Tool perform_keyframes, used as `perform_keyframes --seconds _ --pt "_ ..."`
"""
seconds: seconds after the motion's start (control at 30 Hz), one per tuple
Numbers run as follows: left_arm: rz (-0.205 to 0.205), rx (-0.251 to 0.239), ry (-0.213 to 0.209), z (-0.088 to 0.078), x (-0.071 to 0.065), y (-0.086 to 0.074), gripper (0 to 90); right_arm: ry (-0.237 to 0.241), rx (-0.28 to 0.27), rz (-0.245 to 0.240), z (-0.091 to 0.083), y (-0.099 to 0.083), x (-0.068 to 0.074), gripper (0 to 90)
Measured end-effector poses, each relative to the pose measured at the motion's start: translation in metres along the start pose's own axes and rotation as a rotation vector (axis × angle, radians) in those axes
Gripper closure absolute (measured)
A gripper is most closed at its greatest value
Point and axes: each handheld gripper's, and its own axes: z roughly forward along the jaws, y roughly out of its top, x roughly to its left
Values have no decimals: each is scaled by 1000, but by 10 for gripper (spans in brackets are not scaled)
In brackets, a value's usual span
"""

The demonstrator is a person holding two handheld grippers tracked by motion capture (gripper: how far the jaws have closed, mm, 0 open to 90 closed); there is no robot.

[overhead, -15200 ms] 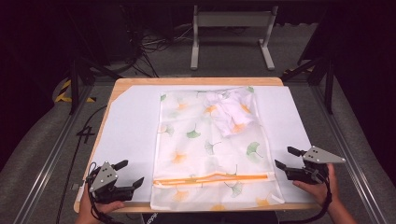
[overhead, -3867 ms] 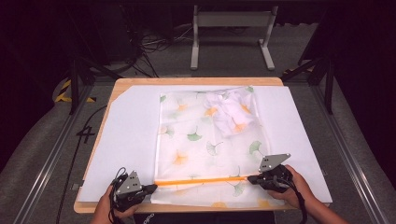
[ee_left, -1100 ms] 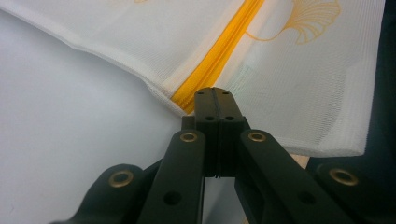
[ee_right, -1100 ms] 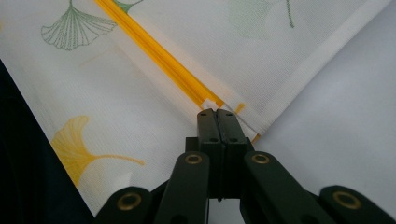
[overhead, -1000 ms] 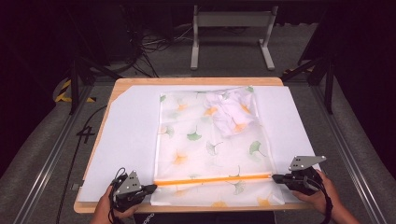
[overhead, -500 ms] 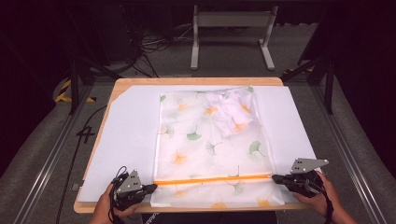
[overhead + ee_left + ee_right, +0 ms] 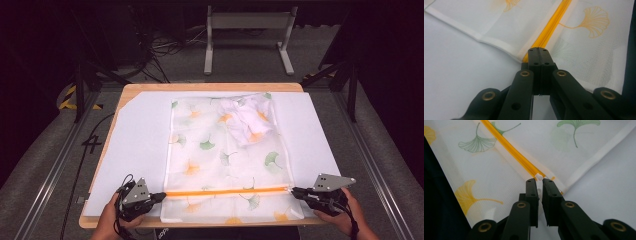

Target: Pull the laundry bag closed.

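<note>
— Where's the mesh laundry bag (image 7: 227, 155)?
— Flat on the white sheet (image 7: 135, 145). Left gripper (image 7: 159, 196) clamps its orange zipper (image 7: 225, 191) end; right gripper (image 7: 296, 191), jaws slightly apart, straddles the white zipper pull (image 7: 539, 177).

The mesh bag (image 7: 227, 155) is showing as thin, translucent white cloth — finely woven, leaf-printed — with a glossy orange plastic zipper (image 7: 225, 191). It is lying on a matt white sheet (image 7: 137, 150) covering a pale wooden table (image 7: 210, 87).

mesh bag (image 7: 227, 155) on sheet (image 7: 140, 145), sheet on table (image 7: 210, 87)
</note>
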Motion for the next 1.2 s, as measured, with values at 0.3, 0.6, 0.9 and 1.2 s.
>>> perform_keyframes --seconds 0.3,0.6,0.9,1.2 --pt "-5 -67 46 -13 4 1 877 -29 -41 -33 -2 7 2 713" --pt "-10 -98 114 -19 9 3 758 -80 -82 -37 -7 16 -2 619" --pt "-15 -123 155 -20 17 8 566 -172 -118 -28 -9 23 -13 428" --pt "-34 -129 224 -18 30 11 348 -219 -149 -28 -6 26 -28 273"
